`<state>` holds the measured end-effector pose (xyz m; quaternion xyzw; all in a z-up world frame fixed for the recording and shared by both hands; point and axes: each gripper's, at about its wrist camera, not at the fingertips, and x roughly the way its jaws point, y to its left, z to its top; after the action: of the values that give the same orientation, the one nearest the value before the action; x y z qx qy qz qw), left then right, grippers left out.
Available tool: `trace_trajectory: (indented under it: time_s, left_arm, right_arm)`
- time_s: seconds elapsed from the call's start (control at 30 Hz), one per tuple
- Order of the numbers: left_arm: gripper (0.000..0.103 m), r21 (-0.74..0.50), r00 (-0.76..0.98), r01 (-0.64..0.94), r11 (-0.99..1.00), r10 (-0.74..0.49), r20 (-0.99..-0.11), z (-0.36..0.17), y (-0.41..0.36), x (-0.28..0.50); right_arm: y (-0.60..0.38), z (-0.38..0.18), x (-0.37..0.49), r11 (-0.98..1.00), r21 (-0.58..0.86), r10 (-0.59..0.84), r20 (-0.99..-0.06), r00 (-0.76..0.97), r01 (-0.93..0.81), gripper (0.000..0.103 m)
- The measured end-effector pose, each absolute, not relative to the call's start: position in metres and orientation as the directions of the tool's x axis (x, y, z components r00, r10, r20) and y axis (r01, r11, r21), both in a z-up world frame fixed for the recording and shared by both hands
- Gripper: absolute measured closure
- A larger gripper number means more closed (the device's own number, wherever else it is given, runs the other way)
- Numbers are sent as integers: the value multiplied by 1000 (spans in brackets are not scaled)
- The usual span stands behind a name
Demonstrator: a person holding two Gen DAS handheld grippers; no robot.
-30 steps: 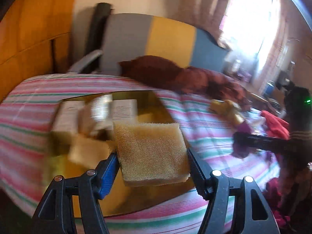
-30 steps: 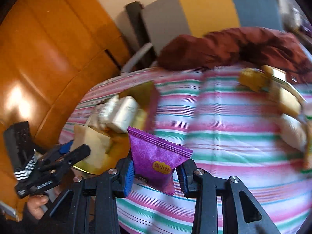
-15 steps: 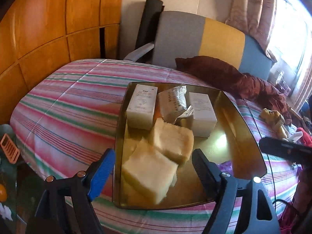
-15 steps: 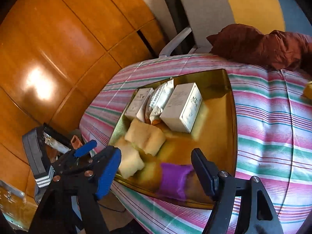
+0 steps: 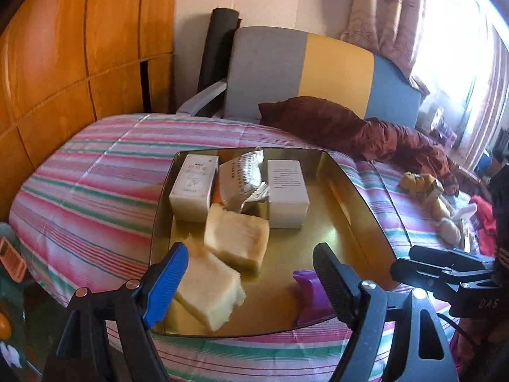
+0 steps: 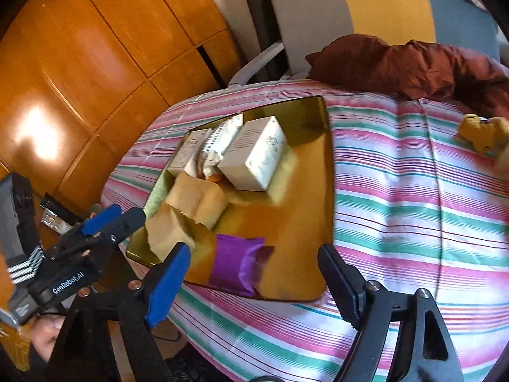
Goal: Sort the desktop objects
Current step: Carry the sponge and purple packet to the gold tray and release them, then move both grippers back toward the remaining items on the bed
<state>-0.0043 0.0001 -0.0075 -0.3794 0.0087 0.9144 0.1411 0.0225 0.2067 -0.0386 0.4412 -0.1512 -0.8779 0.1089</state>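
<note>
The left gripper (image 5: 249, 273) hangs over the near edge of the gold tray (image 5: 346, 191) on the striped bed (image 5: 95, 175), its jaws spread wide and holding nothing; a yellow sponge (image 5: 210, 289) lies on the tray below them. The right gripper (image 6: 254, 280) has its jaws opening, nothing pressed between them; the purple packet (image 6: 235, 264) lies on the tray's near edge below the gap, untouched. A second sponge (image 5: 237, 242), two white boxes (image 5: 288, 194) and a silver pouch (image 5: 241, 181) sit toward the tray's far edge.
</note>
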Motion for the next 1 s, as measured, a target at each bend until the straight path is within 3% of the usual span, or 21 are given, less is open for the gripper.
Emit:
trace_trajectory:
  time_s: [1.0]
  left_arm:
    - [21, -35, -576, -521, -853, 382, -723, -6, 105, 7]
  right_arm:
    - [362, -41, 99, -918, 254, -12, -783, -621, -304, 17]
